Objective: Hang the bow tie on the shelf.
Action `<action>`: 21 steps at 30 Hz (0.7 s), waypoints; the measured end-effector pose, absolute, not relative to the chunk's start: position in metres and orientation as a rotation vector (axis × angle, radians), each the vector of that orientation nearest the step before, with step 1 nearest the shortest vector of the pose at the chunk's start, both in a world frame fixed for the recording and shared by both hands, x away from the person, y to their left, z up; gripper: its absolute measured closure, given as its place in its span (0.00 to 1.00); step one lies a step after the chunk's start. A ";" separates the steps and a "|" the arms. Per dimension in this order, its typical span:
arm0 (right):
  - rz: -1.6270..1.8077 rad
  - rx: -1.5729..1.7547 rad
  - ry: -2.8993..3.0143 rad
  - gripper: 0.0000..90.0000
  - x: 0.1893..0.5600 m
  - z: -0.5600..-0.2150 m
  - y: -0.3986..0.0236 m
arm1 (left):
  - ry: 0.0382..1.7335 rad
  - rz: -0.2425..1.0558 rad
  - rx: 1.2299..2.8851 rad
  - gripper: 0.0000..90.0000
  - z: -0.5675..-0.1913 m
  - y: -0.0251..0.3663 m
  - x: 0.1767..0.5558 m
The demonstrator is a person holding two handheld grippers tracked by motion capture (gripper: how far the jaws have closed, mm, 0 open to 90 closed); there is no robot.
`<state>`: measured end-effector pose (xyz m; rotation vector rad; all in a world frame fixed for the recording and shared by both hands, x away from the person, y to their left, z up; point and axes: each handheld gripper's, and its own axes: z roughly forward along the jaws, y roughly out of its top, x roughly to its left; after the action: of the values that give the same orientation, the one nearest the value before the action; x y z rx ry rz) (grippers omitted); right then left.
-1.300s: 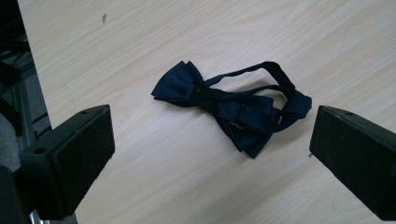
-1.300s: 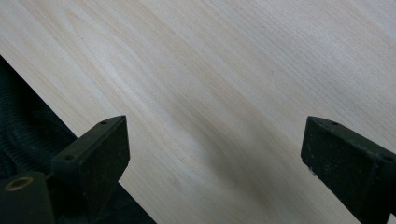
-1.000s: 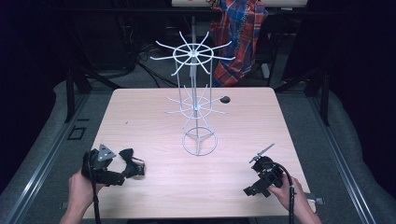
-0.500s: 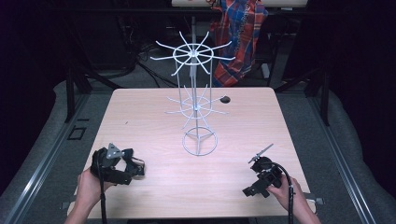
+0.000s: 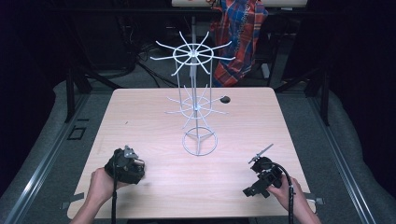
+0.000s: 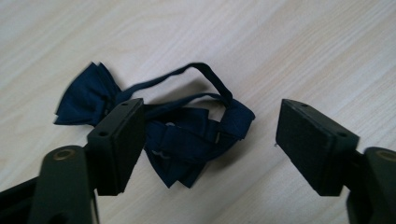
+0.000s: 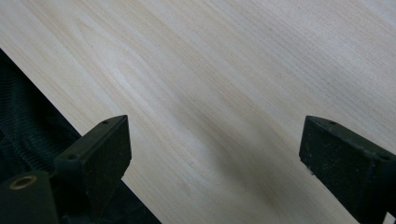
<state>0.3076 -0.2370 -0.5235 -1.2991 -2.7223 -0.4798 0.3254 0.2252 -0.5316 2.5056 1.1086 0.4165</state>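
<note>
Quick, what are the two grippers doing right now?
Left gripper: open, jaws just closing around the bow tie.
Right gripper: open, holding nothing.

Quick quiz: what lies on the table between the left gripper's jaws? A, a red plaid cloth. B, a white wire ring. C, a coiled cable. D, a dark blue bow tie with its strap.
D: the left gripper view shows a dark blue bow tie with a looped strap lying on the wooden table between the left gripper jaws.

My jaws are matte black. The bow tie (image 6: 187,135) is dark navy. The desk (image 5: 149,116) is pale wood grain, the wire rack (image 5: 194,102) white, the cloth (image 5: 240,37) red-and-blue plaid.
</note>
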 end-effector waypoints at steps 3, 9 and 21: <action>-0.507 -1.312 -2.712 0.10 0.307 -0.525 -0.237 | 1.111 0.385 2.526 0.37 -0.535 0.223 0.326; -0.484 -1.291 -2.723 0.10 0.307 -0.524 -0.237 | 1.090 0.348 2.562 0.52 -0.540 0.219 0.327; -0.468 -1.288 -2.728 0.10 0.308 -0.524 -0.237 | 1.071 0.291 2.592 0.81 -0.545 0.213 0.332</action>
<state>0.3077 -0.2374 -0.5240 -1.2882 -2.7277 -0.4676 0.3318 0.2129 -0.5451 2.5923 1.0705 0.2913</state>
